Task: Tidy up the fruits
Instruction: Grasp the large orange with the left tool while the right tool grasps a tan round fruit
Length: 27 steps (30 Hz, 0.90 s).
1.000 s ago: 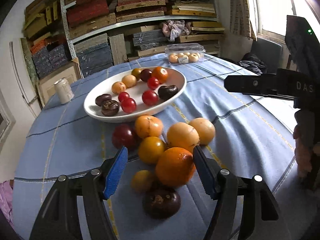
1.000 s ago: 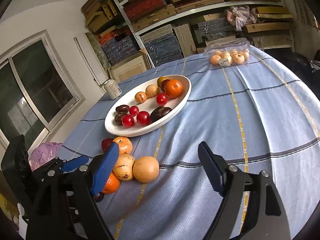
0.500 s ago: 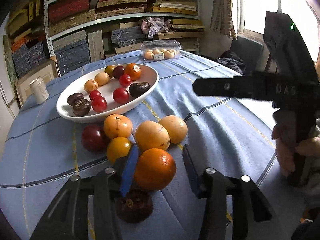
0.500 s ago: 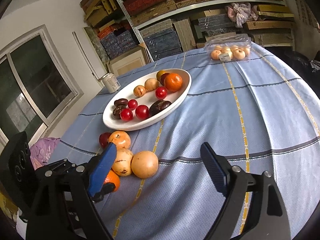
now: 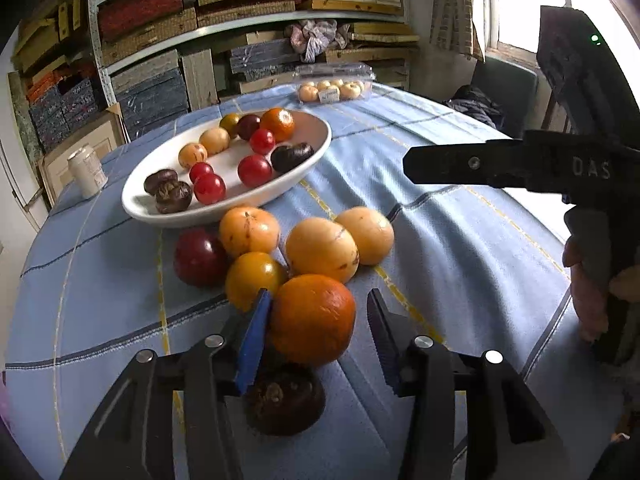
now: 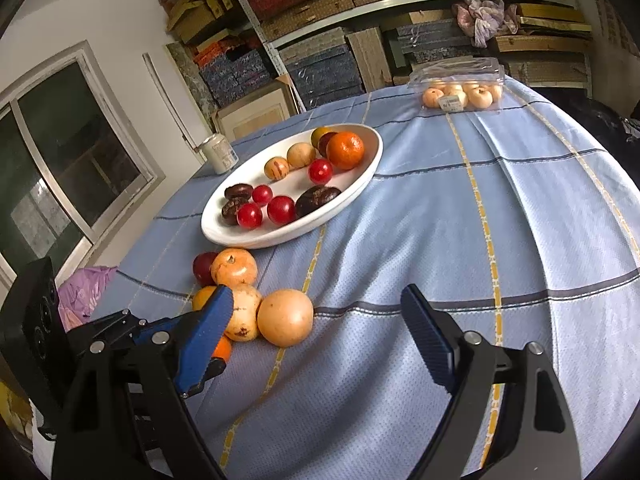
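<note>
the left tongs point(image 5: 316, 316) have narrowed from wide around the orange point(image 5: 312, 318) on the surface point(image 5: 460, 248) and now reopen slightly, blue pad touching, other pad apart, so no grip yet; right tongs point(image 6: 320, 316) gape empty.

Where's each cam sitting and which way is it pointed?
Left wrist: on the left claw, angled down at the big orange between its opening jaws; right claw and a hand at right.
Right wrist: on the right claw, open and empty, angled down at the blue tablecloth; left claw at lower left.
Shared: white dish, loose fruit pile, shelves.
</note>
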### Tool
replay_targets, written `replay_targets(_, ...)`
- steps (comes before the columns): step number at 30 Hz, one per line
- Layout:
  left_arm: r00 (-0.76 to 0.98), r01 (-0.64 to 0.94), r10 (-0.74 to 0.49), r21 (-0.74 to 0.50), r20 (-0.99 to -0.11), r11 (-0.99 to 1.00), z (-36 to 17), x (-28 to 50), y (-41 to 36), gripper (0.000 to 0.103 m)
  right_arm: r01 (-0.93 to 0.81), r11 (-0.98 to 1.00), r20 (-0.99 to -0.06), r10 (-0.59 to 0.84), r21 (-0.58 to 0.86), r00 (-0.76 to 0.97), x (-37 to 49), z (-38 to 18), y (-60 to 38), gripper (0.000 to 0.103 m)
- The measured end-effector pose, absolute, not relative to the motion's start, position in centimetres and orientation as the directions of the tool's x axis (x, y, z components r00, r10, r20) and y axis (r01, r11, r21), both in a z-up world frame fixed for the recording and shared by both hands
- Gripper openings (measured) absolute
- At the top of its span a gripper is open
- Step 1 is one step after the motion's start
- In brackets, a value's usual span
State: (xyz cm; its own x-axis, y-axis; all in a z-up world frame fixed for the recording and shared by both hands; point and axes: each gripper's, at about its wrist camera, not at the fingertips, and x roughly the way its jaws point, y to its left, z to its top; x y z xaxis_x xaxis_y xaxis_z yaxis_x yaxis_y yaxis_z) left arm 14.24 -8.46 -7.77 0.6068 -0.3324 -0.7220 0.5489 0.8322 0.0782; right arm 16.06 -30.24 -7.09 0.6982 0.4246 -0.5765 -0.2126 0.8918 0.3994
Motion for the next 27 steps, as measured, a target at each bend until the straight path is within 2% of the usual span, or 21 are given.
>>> replay_targets(5,0.567,0.55,-0.321,0.058,-0.758,0.833,-8.6,14.9,-8.5,0.044,-0.241,0.924,-0.64,0.379,0.296,0.668,16.1,-7.9,-28.1,0.083)
replay_targets(11,0.605,0.534,-0.334,0.057,-0.723,0.844,-7.7,14.4,-8.0,0.044,-0.305,0.945,-0.677,0.303,0.121,0.67,15.5,-8.4,-24.9,0.08)
replay_targets(12,0.615,0.529,-0.33,0.064,-0.716,0.846,-7.5,14.3,-7.9,0.044,-0.313,0.943,-0.68,0.302,0.111,0.668,15.5,-8.5,-24.6,0.077)
replay_targets(17,0.649,0.496,-0.307,0.08,-0.696,0.865,-6.8,14.0,-7.4,0.044,-0.303,0.946,-0.687,0.295,0.114,0.664,16.0,-8.6,-25.1,0.074)
replay_targets(21,0.679,0.436,-0.303,0.035,-0.669,0.899,-5.7,14.4,-5.1,0.044,-0.283,0.952,-0.667,0.284,0.114,0.689,15.8,-8.2,-25.6,0.073)
replay_targets(27,0.717,0.279,-0.221,-0.019,-0.662,0.96,-4.7,15.9,-1.0,0.044,-0.324,0.945,-0.704,0.266,0.054,0.659,16.4,-8.9,-23.6,0.069)
